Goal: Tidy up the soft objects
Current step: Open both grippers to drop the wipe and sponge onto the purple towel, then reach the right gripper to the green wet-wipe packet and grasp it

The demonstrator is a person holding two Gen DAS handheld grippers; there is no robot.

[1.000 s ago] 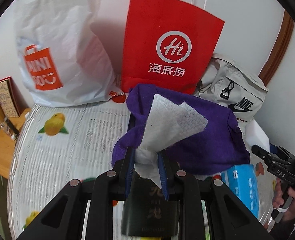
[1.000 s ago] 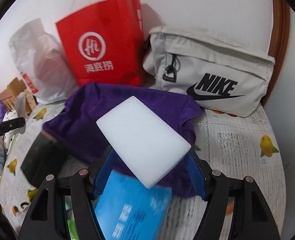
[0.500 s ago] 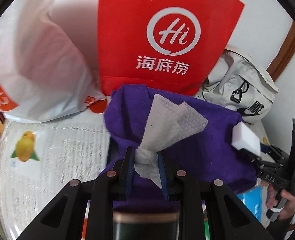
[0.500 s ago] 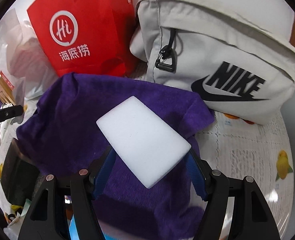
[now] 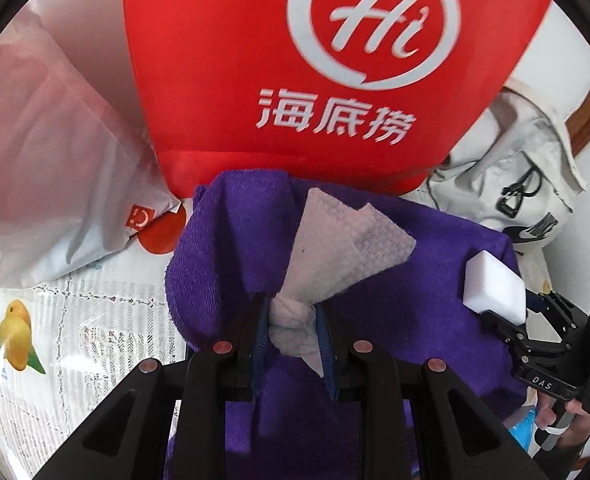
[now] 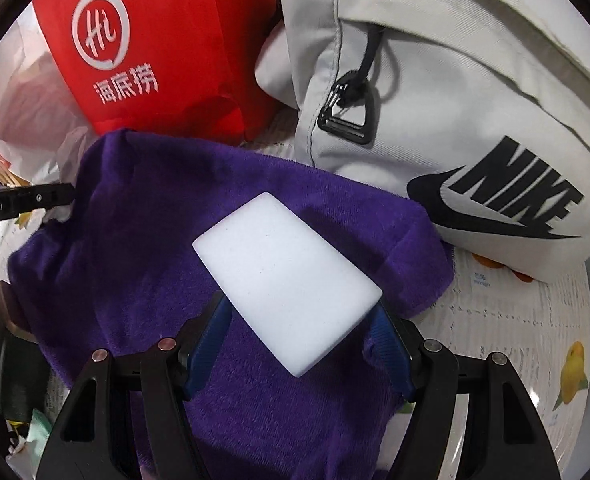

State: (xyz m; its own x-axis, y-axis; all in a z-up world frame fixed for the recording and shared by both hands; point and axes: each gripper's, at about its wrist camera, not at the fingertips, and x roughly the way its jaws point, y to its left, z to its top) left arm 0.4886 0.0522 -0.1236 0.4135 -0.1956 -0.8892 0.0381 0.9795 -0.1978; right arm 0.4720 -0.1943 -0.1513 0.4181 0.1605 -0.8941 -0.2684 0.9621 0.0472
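Observation:
My left gripper [image 5: 293, 336] is shut on a crumpled white tissue [image 5: 335, 256] and holds it above a purple towel [image 5: 231, 256]. My right gripper [image 6: 301, 344] is shut on a white sponge block [image 6: 287, 276] and holds it over the same purple towel [image 6: 135, 264]. The right gripper with its sponge [image 5: 495, 292] also shows at the right of the left wrist view. The left gripper's finger [image 6: 27, 200] shows at the left edge of the right wrist view.
A red paper bag [image 5: 315, 72] stands right behind the towel, with a white plastic bag [image 5: 47, 184] to its left and a grey Nike bag [image 6: 475, 100] to its right. The fruit-print tablecloth [image 5: 75, 320] covers the table. A dark box [image 6: 11, 356] lies under the towel's left edge.
Both grippers have moved forward toward the bags, carrying the tissue and the sponge. The red bag and the Nike bag now loom larger. The blue packet has dropped out of the right wrist view.

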